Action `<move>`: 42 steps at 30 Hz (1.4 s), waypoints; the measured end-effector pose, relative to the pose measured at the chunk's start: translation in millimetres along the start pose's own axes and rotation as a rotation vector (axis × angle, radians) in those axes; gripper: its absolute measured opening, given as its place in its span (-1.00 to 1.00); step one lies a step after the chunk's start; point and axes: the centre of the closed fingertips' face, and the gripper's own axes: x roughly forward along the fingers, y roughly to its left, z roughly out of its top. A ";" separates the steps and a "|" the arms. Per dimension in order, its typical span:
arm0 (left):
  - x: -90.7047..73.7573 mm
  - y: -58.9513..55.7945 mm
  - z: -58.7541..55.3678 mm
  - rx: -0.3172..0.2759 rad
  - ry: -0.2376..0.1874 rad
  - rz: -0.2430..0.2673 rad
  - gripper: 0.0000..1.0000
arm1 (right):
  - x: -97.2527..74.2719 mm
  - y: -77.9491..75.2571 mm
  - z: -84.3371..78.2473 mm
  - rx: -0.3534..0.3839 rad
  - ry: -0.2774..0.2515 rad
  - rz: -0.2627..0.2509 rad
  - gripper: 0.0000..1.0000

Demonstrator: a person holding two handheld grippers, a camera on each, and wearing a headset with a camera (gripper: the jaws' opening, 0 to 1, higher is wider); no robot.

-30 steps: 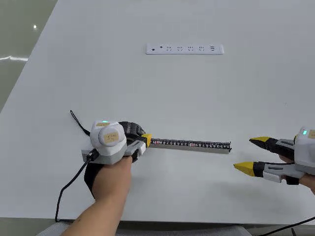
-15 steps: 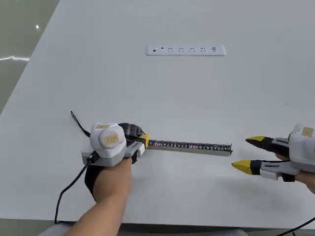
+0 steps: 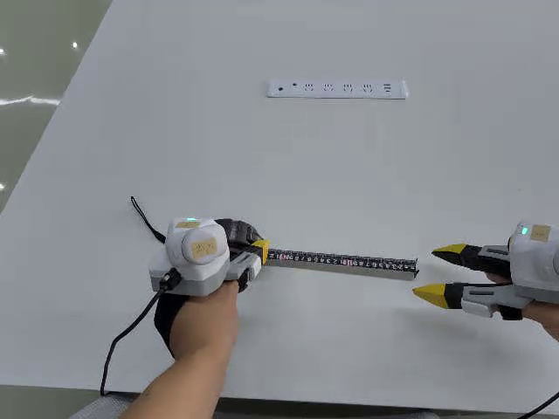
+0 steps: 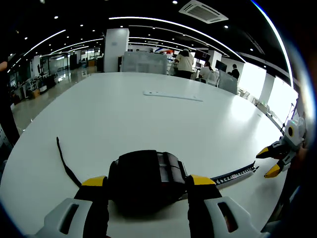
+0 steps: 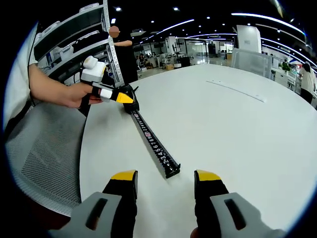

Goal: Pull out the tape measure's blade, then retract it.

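Tape measure [image 3: 234, 233] clamped tight in left gripper [image 4: 147, 182] as anchor, looks like. Blade [image 3: 341, 260] out flat on bench [image 3: 306, 157], right gripper [image 3: 424, 273] wide open, empty, just past it.

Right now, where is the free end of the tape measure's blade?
In the head view the blade's free end lies on the white table, right of centre, just before the open right tool, not touching it; the left tool holds the case.

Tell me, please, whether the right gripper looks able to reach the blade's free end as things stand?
Probably yes. The right gripper is open, its fingers pointing at the blade's free end, with bare table between them and nothing in the way. The left gripper holds the tape measure's case.
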 end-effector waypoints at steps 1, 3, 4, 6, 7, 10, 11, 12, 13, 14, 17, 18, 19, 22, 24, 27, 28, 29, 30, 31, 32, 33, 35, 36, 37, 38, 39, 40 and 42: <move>0.1 0.0 0.1 -0.001 0.000 0.000 0.23 | 0.6 -0.1 -1.0 -0.004 0.007 0.001 -0.19; 0.6 0.3 0.2 -0.001 0.002 -0.002 0.23 | 1.9 -0.5 -0.8 -0.005 0.007 0.006 -0.21; 1.0 0.4 0.2 -0.003 0.004 -0.005 0.23 | 2.8 -1.3 -1.4 -0.012 0.010 0.007 -0.22; 0.8 0.0 -0.1 -0.003 0.006 -0.005 0.23 | 4.6 -2.6 -2.2 -0.012 0.012 0.012 -0.24; 0.8 0.0 -0.1 -0.004 0.006 -0.005 0.23 | 4.9 -2.8 -2.2 -0.014 0.012 0.013 -0.26; 1.5 -0.1 -0.2 -0.003 0.008 -0.005 0.23 | 7.4 -5.1 -2.1 -0.018 0.009 0.018 -0.31; 1.6 -0.1 -0.2 -0.003 0.008 -0.006 0.23 | 8.6 -5.3 -1.6 -0.018 0.007 0.023 -0.32; 1.7 0.0 -0.2 -0.004 0.007 -0.006 0.23 | 9.5 -5.2 -1.7 -0.021 0.007 0.026 -0.33; 1.8 0.0 -0.1 -0.004 0.007 -0.006 0.23 | 10.6 -5.0 -1.5 -0.024 0.007 0.031 -0.35; 1.8 0.1 0.0 -0.005 0.007 -0.008 0.23 | 12.1 -5.9 -2.4 -0.034 0.012 0.031 -0.36; 2.1 -0.2 -0.1 -0.006 0.008 -0.010 0.23 | 14.7 -6.4 -2.7 -0.039 0.015 0.041 -0.39; 2.1 -0.4 -0.1 -0.007 0.008 -0.011 0.23 | 15.6 -6.6 -3.3 -0.043 0.017 0.043 -0.40; 2.1 -0.4 -0.2 -0.006 0.008 -0.011 0.23 | 16.9 -6.9 -4.3 -0.048 0.021 0.045 -0.41; 2.0 -0.4 -0.4 -0.008 0.009 -0.011 0.23 | 18.5 -6.5 -4.9 -0.057 0.025 0.051 -0.44; 2.0 -0.4 -0.6 -0.008 0.010 -0.011 0.23 | 20.3 -6.4 -5.3 -0.072 0.029 0.053 -0.45; 1.7 -0.5 -0.6 -0.009 0.012 -0.012 0.23 | 21.9 -6.3 -4.5 -0.079 0.028 0.058 -0.49; 1.7 -0.4 -0.7 -0.009 0.013 -0.012 0.23 | 22.6 -6.7 -3.8 -0.085 0.027 0.058 -0.50; 1.7 -0.4 -0.8 -0.010 0.014 -0.013 0.23 | 22.9 -6.4 -3.4 -0.086 0.025 0.061 -0.52; 1.6 -0.3 -0.9 -0.010 0.015 -0.012 0.23 | 23.3 -6.1 -3.2 -0.085 0.025 0.065 -0.58; 1.7 -0.3 -0.9 -0.011 0.017 -0.012 0.23 | 23.9 -5.6 -3.2 -0.088 0.025 0.070 -0.61; 1.8 -0.3 -0.9 -0.010 0.018 -0.011 0.23 | 24.3 -5.6 -3.2 -0.095 0.026 0.070 -0.62; 1.7 -0.3 -1.0 -0.011 0.018 -0.011 0.23 | 24.8 -5.3 -3.4 -0.098 0.026 0.071 -0.62; 1.5 -0.2 -1.1 -0.011 0.018 -0.011 0.23 | 25.4 -5.5 -4.5 -0.100 0.029 0.074 -0.63; 1.5 -0.2 -1.1 -0.011 0.018 -0.011 0.23 | 25.5 -5.1 -4.6 -0.106 0.030 0.076 -0.64; 1.5 -0.1 -1.1 -0.011 0.018 -0.011 0.23 | 25.5 -5.0 -4.8 -0.108 0.032 0.077 -0.65; 1.5 -0.1 -1.1 -0.011 0.018 -0.012 0.23 | 25.6 -5.2 -5.1 -0.110 0.033 0.076 -0.65; 1.5 -0.1 -1.1 -0.010 0.018 -0.012 0.23 | 25.8 -5.5 -5.5 -0.112 0.034 0.076 -0.66; 1.5 -0.2 -1.1 -0.011 0.019 -0.012 0.23 | 25.7 -5.5 -5.6 -0.112 0.034 0.077 -0.67; 1.5 -0.2 -1.1 -0.011 0.020 -0.012 0.23 | 25.6 -5.9 -5.5 -0.116 0.034 0.077 -0.69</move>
